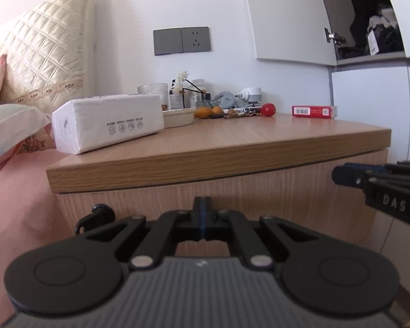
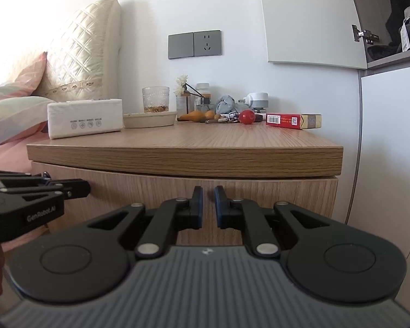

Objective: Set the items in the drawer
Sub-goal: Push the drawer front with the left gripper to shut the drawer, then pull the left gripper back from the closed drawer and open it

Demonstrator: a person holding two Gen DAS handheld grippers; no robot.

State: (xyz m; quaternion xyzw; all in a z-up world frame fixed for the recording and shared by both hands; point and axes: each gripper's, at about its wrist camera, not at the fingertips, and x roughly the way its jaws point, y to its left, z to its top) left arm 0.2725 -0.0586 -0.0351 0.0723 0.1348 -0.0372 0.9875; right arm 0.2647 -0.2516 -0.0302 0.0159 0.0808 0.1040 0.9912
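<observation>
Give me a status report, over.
Left gripper shut, empty. Right gripper shut, empty. Drawer front closed; red box on nightstand top. Nothing in the way.

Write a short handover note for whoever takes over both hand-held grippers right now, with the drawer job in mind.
Left hand-held gripper: shut, empty, facing the drawer front.
Right hand-held gripper: at its narrowest, a slim gap showing, empty, facing the same front.
Things: tissue pack, red ball and red box all on the nightstand top.
Done: nothing stowed; drawer closed.
Left: open drawer, move items in.
</observation>
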